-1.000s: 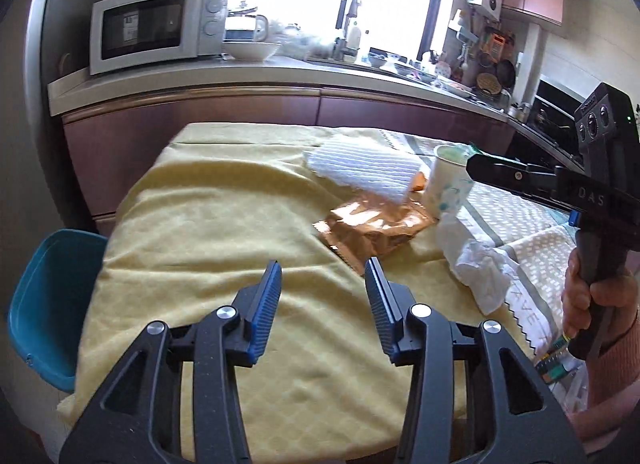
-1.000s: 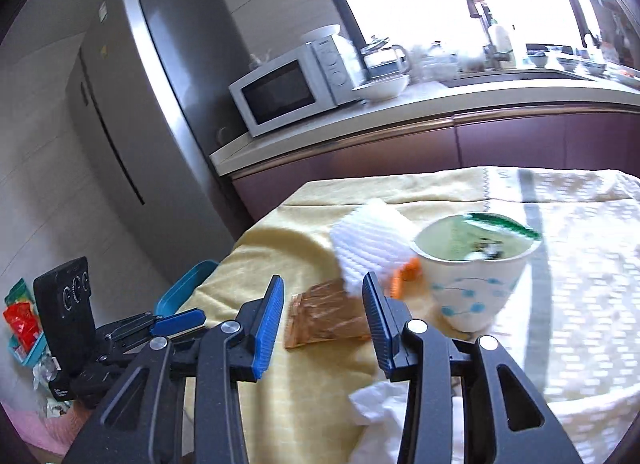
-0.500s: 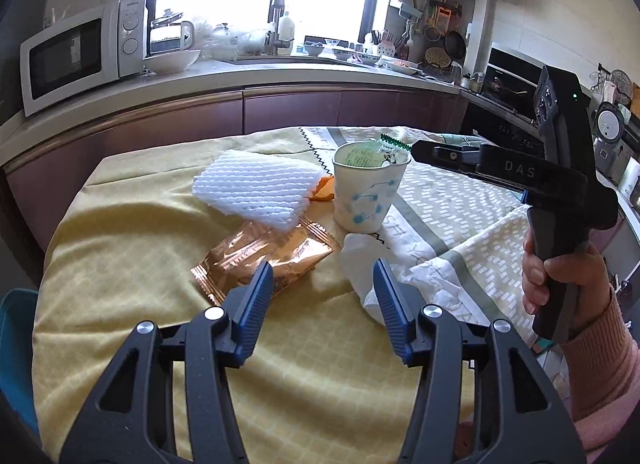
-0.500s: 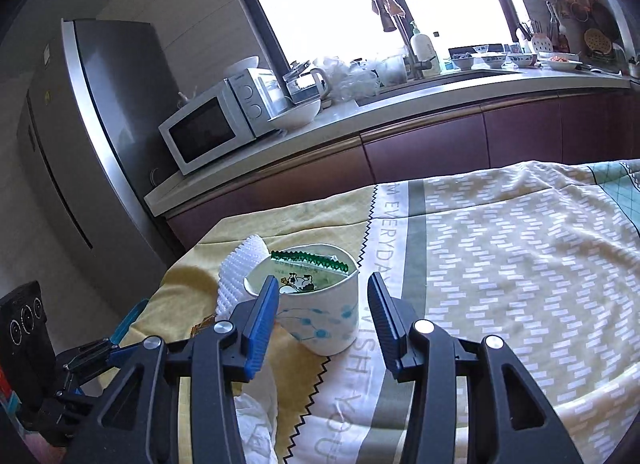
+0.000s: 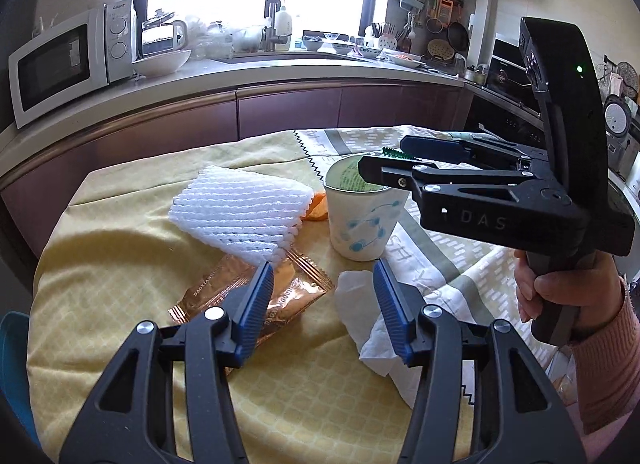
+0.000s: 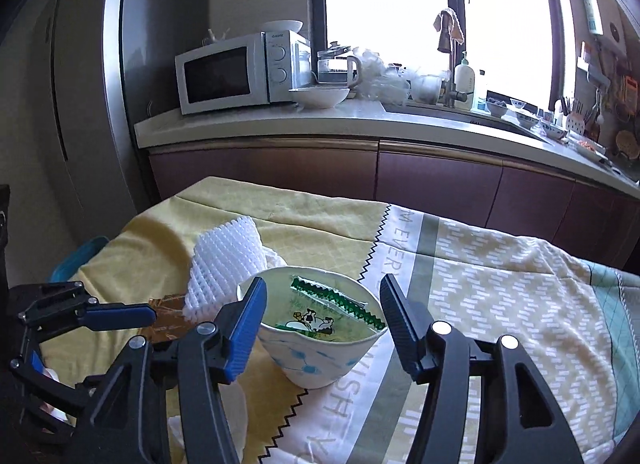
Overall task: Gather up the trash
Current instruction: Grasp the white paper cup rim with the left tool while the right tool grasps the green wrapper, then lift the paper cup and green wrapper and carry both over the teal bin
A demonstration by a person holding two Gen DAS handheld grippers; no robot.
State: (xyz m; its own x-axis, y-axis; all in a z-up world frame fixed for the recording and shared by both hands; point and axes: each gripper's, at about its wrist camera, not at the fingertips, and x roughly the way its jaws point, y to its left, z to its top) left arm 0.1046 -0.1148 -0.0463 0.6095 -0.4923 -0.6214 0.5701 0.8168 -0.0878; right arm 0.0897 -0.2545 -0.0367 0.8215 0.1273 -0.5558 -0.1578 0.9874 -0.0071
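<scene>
Cup base hidden; right gripper opening around it, left gripper open.

Cup right of foam net (wrapper in front)

The desk is covered by a pale yellow cloth with a faint lattice pattern, joined along a black zigzag seam to a white and grey-green striped part printed with small white dashes and grey lettering. On it are seen a white paper cup dotted with light blue circles and lines, holding a green-edged sachet printed with a black-and-white cartoon figure, a white ribbed foam net sleeve, a shiny copper-brown foil wrapper, a crumpled white tissue and a small orange scrap. Both black plastic grippers are fitted with blue ribbed pads, and the hand at the right is framed by a pink knitted sleeve.
</scene>
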